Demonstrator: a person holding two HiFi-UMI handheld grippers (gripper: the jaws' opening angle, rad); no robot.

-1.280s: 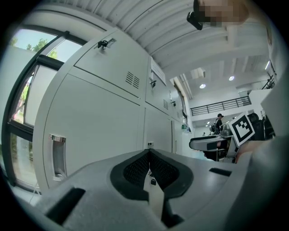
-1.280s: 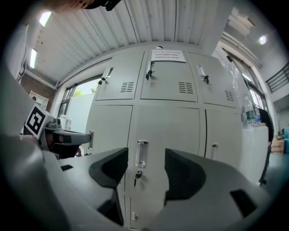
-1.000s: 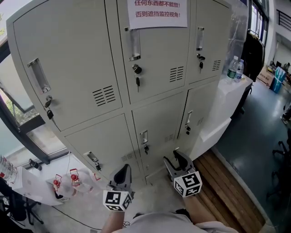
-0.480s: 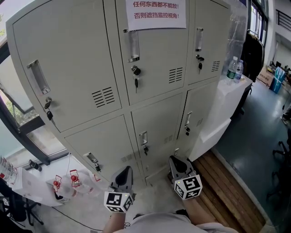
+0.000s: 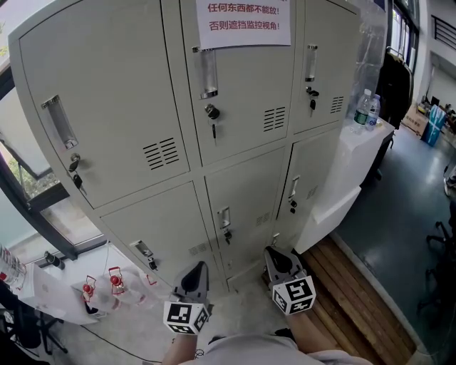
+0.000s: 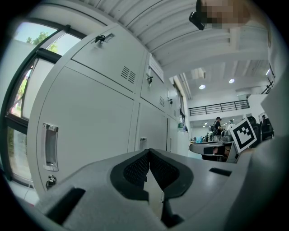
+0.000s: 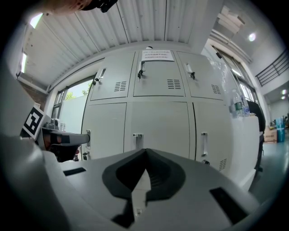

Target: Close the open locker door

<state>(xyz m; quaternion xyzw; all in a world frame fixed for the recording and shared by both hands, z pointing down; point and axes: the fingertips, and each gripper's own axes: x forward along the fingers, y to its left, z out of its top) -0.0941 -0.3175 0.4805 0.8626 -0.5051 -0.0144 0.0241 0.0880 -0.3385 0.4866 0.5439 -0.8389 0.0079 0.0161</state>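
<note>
The grey locker bank (image 5: 135, 100) fills the head view, with lower doors in front of me. The lower middle door (image 5: 249, 189) and lower right door (image 5: 317, 164) both look flush with the frame; I see no door standing open. My left gripper (image 5: 194, 274) hangs low before the lower left door, jaws shut and empty. My right gripper (image 5: 277, 258) is near the foot of the lower right door, also shut on nothing. The same lockers (image 7: 158, 117) show in the right gripper view beyond the closed tips (image 7: 145, 150). In the left gripper view the closed tips (image 6: 149, 151) point along the locker fronts (image 6: 90, 117).
A white counter (image 5: 356, 167) with water bottles (image 5: 368, 107) stands against the lockers' right side. Wooden boards (image 5: 356, 299) lie on the floor at the right. Small red-topped items (image 5: 100, 281) sit on the floor at the left, by a window frame (image 5: 28, 192). A paper notice (image 5: 242, 20) hangs on the upper middle door.
The right gripper's jaws, spread a second ago, have closed with nothing between them. Both grippers have stayed almost where they were.
</note>
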